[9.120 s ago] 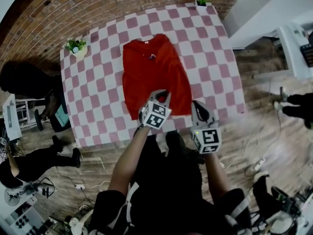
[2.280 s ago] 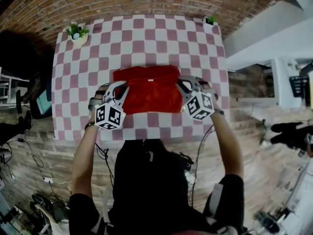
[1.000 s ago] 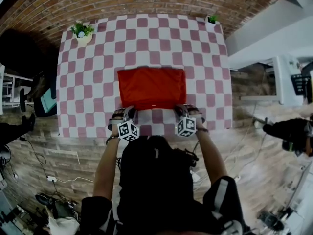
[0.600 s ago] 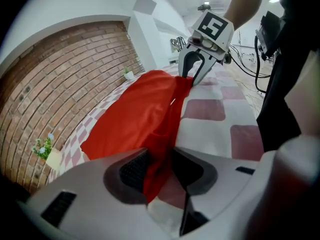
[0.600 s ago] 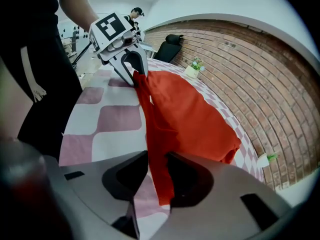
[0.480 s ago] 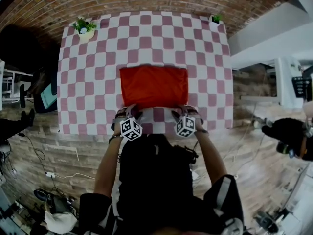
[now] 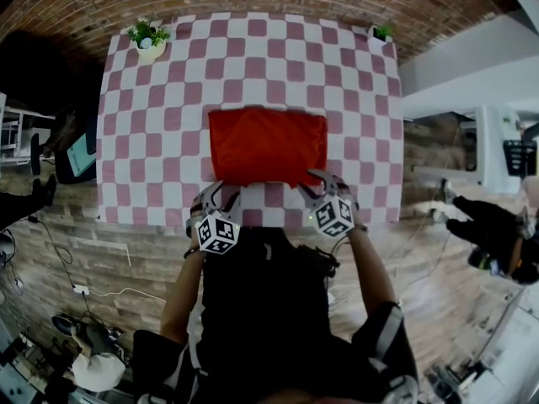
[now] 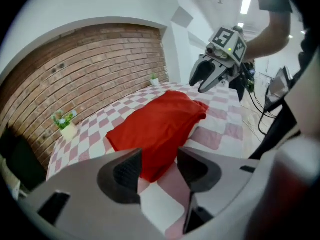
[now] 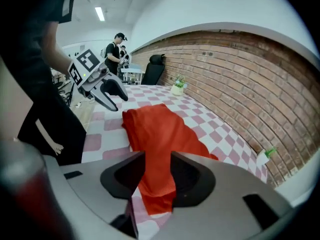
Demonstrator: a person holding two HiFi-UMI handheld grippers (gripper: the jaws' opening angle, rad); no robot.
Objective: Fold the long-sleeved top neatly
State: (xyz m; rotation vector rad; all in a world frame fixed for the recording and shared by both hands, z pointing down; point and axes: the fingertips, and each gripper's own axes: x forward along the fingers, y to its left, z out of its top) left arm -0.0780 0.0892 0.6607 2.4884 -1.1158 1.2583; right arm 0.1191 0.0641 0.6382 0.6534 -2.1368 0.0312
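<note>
I see the top [image 7: 266,146] lying on the checked surface [image 7: 168,99], folded into a wide rectangle with its long sides running left to right. It is plain bright red. It sits near the middle of the surface, a little toward my edge. The cloth lies in layers, mostly flat but softly rumpled, and is bunched and lumpy at its right end.

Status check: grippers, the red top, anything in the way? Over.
Left gripper and right gripper: jaws just opened, nothing between them. Red top lies folded in a rectangle on the checked table. Nothing in the way; plants at far corners.
</note>
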